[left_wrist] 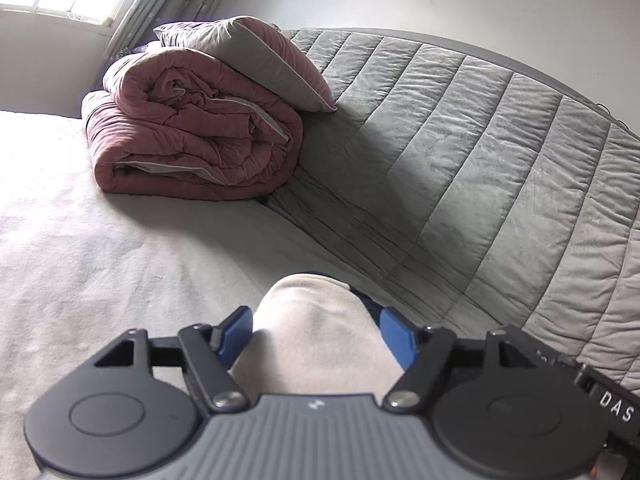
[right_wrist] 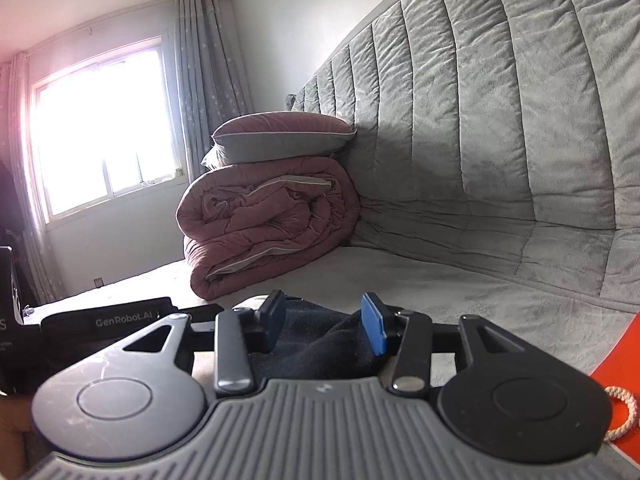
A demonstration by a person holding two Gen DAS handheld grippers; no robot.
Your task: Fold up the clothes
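A beige garment [left_wrist: 316, 344] bulges up between the blue pads of my left gripper [left_wrist: 316, 332]. Its jaws stand wide and the pads do not squeeze the cloth. A bit of dark blue fabric [left_wrist: 366, 300] peeks out behind the beige. In the right wrist view a dark navy garment [right_wrist: 324, 344] lies slack between the fingers of my right gripper [right_wrist: 326, 320], whose jaws are parted. The clothes rest on a pale bed sheet [left_wrist: 100, 264]. The left gripper's black body [right_wrist: 108, 322] shows just left of the right one, so both are close together.
A folded pink quilt [left_wrist: 192, 136] with a pink and grey pillow [left_wrist: 256, 60] on top sits farther along the bed. A grey quilted headboard [left_wrist: 500, 152] rises on the right. A bright window [right_wrist: 104, 140] with curtains lies beyond. An orange item with a rope [right_wrist: 624, 400] is at lower right.
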